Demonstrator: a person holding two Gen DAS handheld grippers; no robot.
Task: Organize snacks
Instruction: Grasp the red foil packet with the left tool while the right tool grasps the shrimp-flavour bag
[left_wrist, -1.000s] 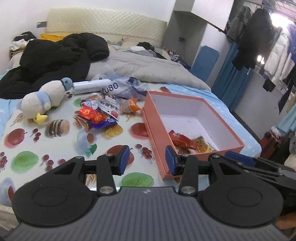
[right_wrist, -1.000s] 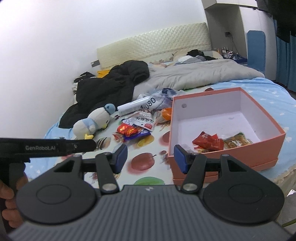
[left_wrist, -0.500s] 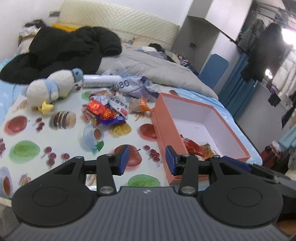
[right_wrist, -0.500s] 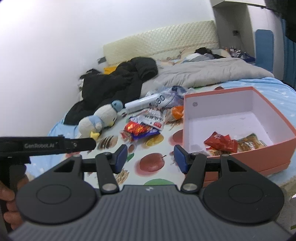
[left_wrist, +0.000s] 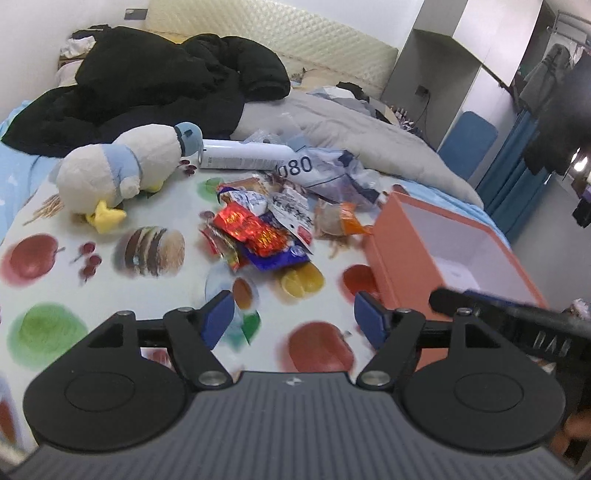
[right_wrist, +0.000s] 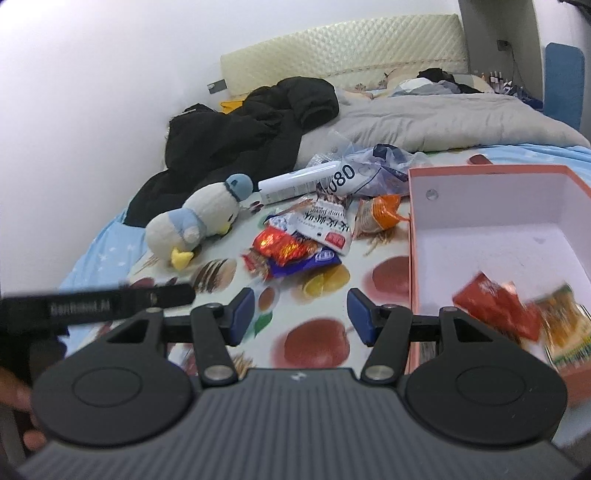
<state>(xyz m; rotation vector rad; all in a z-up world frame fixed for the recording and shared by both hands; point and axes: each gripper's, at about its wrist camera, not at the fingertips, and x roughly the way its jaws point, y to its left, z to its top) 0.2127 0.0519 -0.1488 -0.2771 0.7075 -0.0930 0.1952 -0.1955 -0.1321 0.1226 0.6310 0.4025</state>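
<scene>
Left wrist view: left gripper (left_wrist: 291, 319) spread wide, nothing between the blue pads, poised over the fruit-printed bedcover (left_wrist: 48, 258). Ahead of the jaws, slightly left of centre, a loose heap of foil and plastic snack packets (left_wrist: 258, 230), topped by a crinkled red wrapper; beyond it a white cylindrical tube (left_wrist: 245, 158) and a cream-and-blue plush duck (left_wrist: 122, 171) off to the left. Right of the jaws, close by, an open salmon-pink cardboard box (left_wrist: 397, 243), with the right gripper's black finger crossing its near corner. Right wrist view: right gripper (right_wrist: 301, 319) likewise released and empty, heap straight ahead, box hard against the right pad's side, a red packet and a yellow-green packet (right_wrist: 565, 328) already inside. Likely risks: overlapping slippery wrappers, so a pinch may snag two or slide off; both grippers converging on one heap, so possible collision; a low swing toward the box may clip its wall.
</scene>
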